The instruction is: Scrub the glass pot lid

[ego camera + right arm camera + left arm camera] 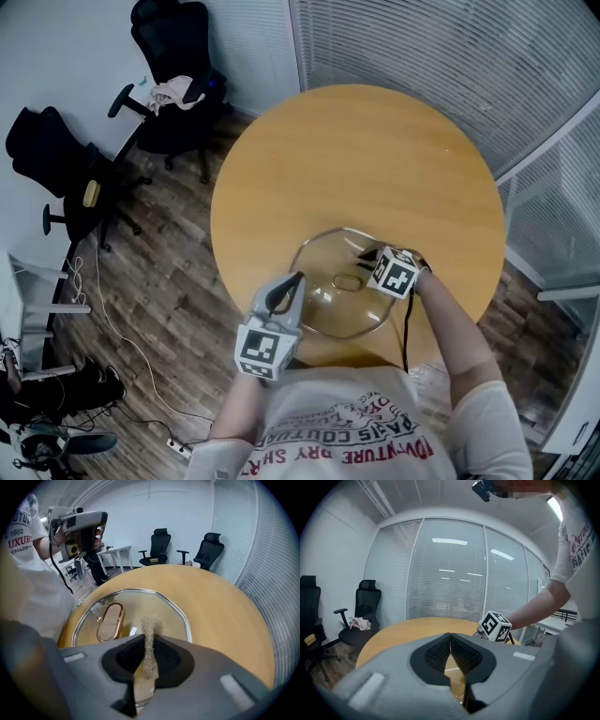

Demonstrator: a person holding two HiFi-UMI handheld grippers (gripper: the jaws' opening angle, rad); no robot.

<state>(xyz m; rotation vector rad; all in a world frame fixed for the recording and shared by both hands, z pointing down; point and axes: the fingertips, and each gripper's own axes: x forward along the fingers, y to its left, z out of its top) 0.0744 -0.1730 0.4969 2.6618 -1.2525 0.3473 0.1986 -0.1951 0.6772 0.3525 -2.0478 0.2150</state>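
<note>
A glass pot lid (323,314) with a metal rim and an oval handle (347,281) lies flat on the round wooden table (356,150), near its front edge. My right gripper (366,255) is over the lid's far right part, shut on a tan scrub pad (151,626) that sticks out past the fingertips, just above the glass (164,606). The handle (111,620) lies to the left of the pad. My left gripper (298,278) is shut with nothing between its jaws. It is held in the air over the lid's left rim and appears raised in the right gripper view (77,524).
Two black office chairs (173,56) stand on the wood floor left of the table, with cables (112,319) trailing nearby. A glass partition with blinds (441,47) runs behind and to the right of the table. A white desk (115,555) stands by the far wall.
</note>
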